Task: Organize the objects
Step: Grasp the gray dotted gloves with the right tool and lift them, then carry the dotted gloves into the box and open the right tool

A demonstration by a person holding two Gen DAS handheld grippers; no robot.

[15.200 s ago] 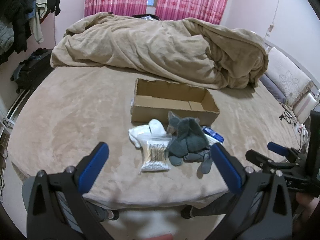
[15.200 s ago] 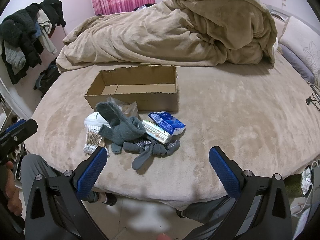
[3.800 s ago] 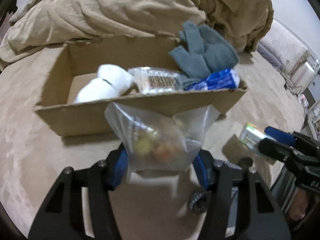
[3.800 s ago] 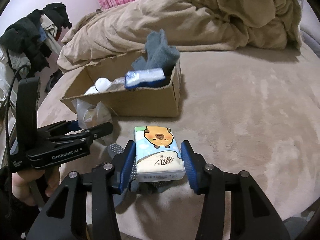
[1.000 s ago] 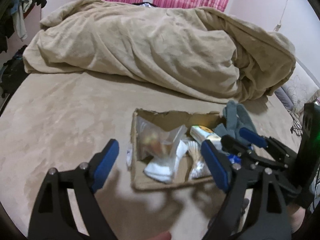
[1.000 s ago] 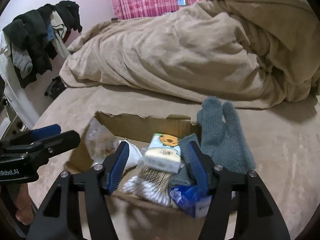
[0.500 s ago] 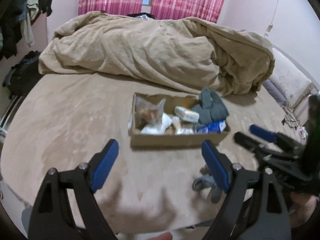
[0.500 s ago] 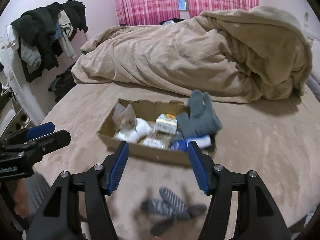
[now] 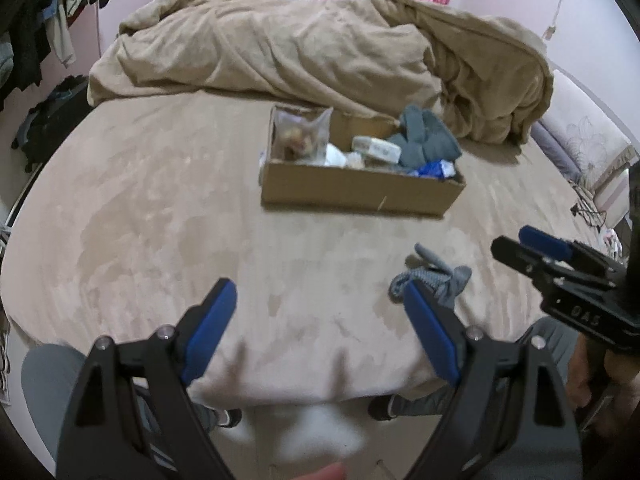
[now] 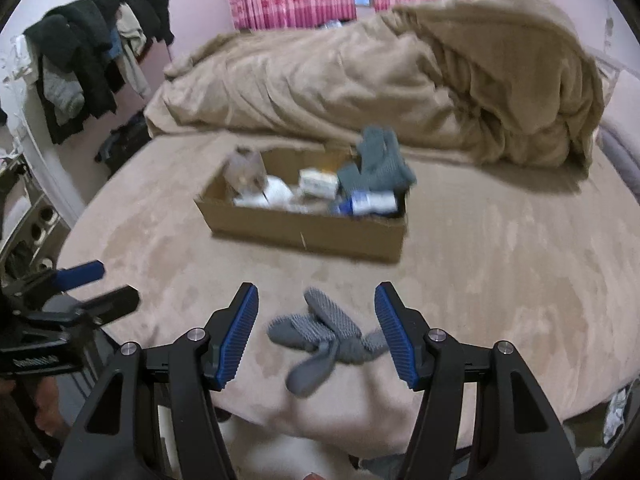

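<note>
on the bed, a cardboard box sits near the rumpled tan blanket, packed with a clear bag of small things at its left end, a tissue pack, a grey glove poking above the rim and a blue packet. nearer the bed's front edge, well apart from the box, lies a lone grey patterned glove (its fingers splayed). the left gripper has its fingers spread wide with nothing between them. the right gripper hovers with fingers parted either side of that glove, not touching it.
</note>
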